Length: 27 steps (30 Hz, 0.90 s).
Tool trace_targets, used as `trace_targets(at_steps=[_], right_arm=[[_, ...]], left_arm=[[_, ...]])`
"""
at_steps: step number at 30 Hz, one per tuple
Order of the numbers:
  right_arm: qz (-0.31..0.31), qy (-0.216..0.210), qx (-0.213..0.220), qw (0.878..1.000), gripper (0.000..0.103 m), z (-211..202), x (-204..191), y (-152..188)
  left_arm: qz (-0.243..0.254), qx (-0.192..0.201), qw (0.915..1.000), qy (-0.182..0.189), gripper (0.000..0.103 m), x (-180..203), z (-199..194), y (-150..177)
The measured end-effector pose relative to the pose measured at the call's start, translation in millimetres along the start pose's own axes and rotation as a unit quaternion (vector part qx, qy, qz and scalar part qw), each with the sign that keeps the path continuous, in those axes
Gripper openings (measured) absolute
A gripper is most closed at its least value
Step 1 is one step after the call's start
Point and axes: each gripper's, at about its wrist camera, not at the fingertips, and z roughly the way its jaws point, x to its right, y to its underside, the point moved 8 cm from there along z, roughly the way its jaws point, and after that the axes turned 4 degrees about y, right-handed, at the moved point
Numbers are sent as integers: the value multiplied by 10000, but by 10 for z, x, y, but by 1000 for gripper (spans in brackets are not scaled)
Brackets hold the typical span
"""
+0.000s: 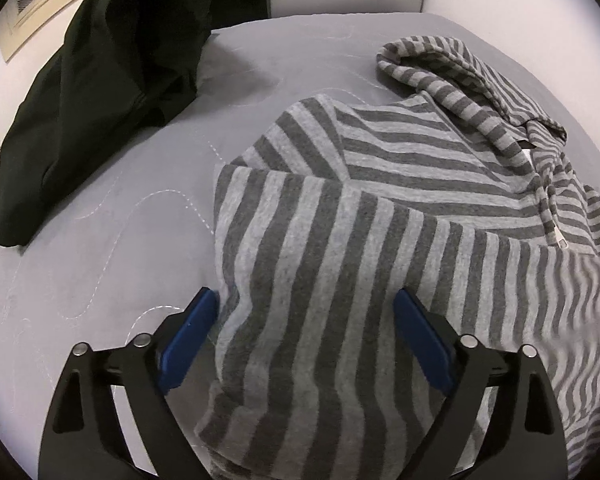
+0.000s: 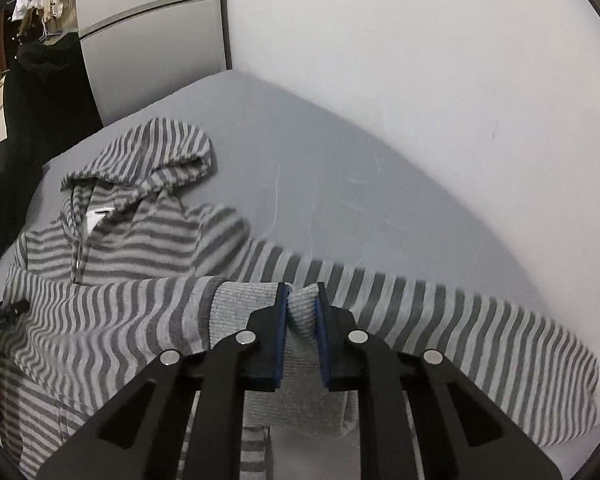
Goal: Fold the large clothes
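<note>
A grey striped zip hoodie point(image 1: 400, 152) lies spread on the bed, its hood point(image 1: 440, 64) at the far end. One striped sleeve point(image 1: 320, 240) is laid across the body. My left gripper point(image 1: 304, 304) stands open, wide apart, with a fold of this striped cloth between its blue fingers point(image 1: 196, 320). In the right wrist view the hoodie point(image 2: 140, 232) lies to the left, and my right gripper point(image 2: 302, 296) is shut on the plain grey ribbed cuff point(image 2: 240, 300) of a sleeve. The other striped sleeve point(image 2: 420, 300) stretches off to the right behind the fingers.
The grey quilted bed sheet point(image 1: 100, 240) has bare room left of the hoodie and also toward the white wall point(image 2: 420, 60). A black garment point(image 1: 100, 80) is heaped at the bed's left edge. A cupboard front point(image 2: 148, 40) stands behind the bed's far corner.
</note>
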Motion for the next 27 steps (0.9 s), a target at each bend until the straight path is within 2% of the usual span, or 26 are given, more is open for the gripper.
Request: trace_targets(at_steps=[3,5,7,8,9,12,18,21,27], right_arm=[[-89,5,-356,9993,16,172,16,60],[-127,41,-683,9976,24,359,50,187],[-180,193,-796,9965,40,471,93,257],[-166,316,-871,9956,57,529,128,297],[-134,397,-899,9951,69,552,177,316],[3,504,-848,9951,76,555,311,334],[246,487,-688,9961,78,422,453,352],[297,410,-540,9973,84,261,449,318],[259,239,-432,9984,86,-82,399,239]], left_arm=[[-5,-15,10000,-84,97,-37,15,20],[-48,-35,10000,-59,97,-51,29,22],[-37,-46,10000,-61,97,-58,38,24],[-19,-46,10000,-75,98,-60,39,26],[-3,-46,10000,-88,98,-56,38,32],[15,-46,9999,-116,98,-54,50,21],[86,-54,9998,-164,97,77,-47,-7],[208,-127,9997,-97,97,239,-126,-30],[219,-129,9995,199,97,567,-471,-109]])
